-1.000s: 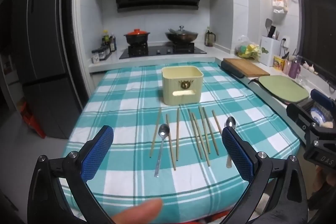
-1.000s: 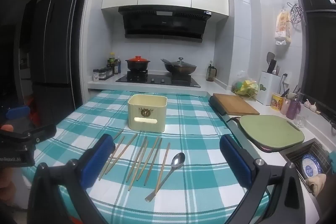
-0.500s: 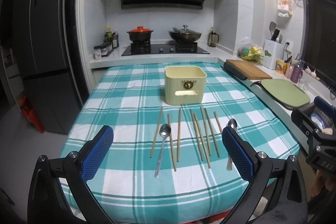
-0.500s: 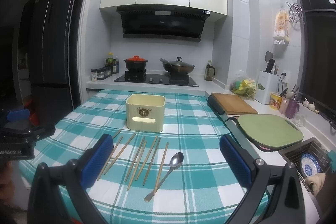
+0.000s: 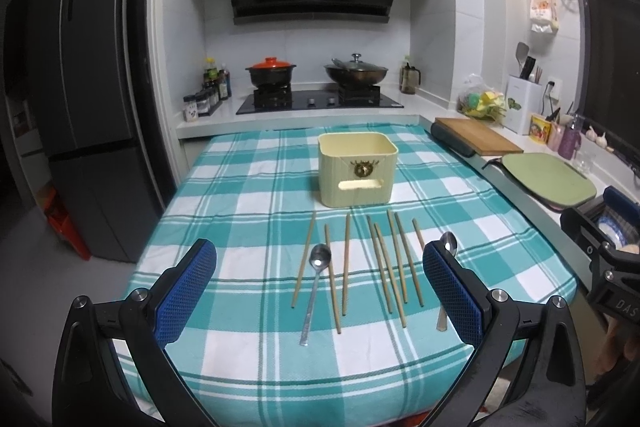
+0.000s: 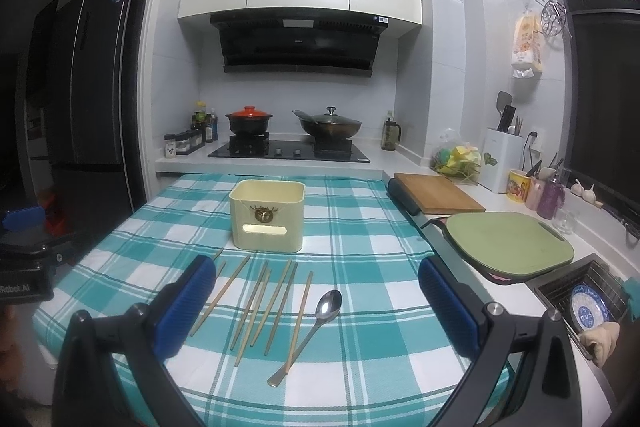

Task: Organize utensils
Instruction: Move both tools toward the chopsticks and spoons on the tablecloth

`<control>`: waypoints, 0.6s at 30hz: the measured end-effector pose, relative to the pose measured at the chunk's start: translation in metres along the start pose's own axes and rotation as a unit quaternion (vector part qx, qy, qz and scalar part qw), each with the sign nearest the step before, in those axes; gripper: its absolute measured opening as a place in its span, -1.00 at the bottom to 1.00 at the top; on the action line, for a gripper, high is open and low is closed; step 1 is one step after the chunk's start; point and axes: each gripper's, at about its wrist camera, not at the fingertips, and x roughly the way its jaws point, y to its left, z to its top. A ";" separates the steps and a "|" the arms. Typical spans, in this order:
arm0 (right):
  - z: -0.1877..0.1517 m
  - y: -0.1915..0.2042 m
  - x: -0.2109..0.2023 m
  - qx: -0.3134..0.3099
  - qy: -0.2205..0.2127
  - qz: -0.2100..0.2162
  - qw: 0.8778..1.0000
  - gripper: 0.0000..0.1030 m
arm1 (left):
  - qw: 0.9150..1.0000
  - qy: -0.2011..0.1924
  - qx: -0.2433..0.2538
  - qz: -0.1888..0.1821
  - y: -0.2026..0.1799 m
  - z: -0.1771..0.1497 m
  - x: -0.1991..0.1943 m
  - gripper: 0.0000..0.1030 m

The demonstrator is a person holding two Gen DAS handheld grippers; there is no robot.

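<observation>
A cream utensil holder (image 5: 357,174) (image 6: 267,215) stands mid-table on the teal checked cloth (image 5: 240,187). In front of it lie several wooden chopsticks (image 5: 394,263) (image 6: 262,299) and two metal spoons: one (image 5: 316,287) among the left chopsticks, one (image 5: 447,251) (image 6: 316,327) at the right end of the row. My left gripper (image 5: 320,291) hovers open above the table's near edge, nothing between its blue pads. My right gripper (image 6: 316,311) is open too, held over the near right part of the table.
Along the right counter sit a wooden board (image 5: 478,137), a green cutting board (image 5: 544,179) and a sink rack with a blue plate (image 6: 588,311). A stove with two pots (image 5: 316,75) is behind the table. A dark fridge (image 5: 80,99) stands left.
Both views have tilted up a little. A fingertip seen at the bottom of the left wrist view a second ago is gone. The utensils have not moved.
</observation>
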 end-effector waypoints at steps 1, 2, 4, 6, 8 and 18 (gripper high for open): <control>0.000 -0.001 -0.001 0.001 -0.001 -0.001 1.000 1.00 | 1.000 0.000 0.000 0.001 0.000 0.000 0.000 1.00; 0.000 -0.001 -0.002 0.001 -0.003 -0.002 1.000 1.00 | 1.000 0.002 0.000 0.001 0.000 0.000 0.001 1.00; 0.000 0.001 -0.002 0.000 -0.004 -0.004 1.000 1.00 | 1.000 0.000 -0.001 0.002 0.001 -0.001 0.001 1.00; 0.000 0.001 -0.002 -0.001 -0.003 -0.004 1.000 1.00 | 1.000 -0.001 -0.002 0.004 0.000 -0.001 0.001 1.00; 0.001 0.001 -0.001 -0.001 -0.002 -0.005 1.000 1.00 | 1.000 0.000 -0.003 0.005 0.001 -0.001 0.003 1.00; 0.000 0.000 0.001 0.000 0.001 -0.007 1.000 1.00 | 1.000 0.008 -0.003 0.012 0.002 -0.003 0.009 1.00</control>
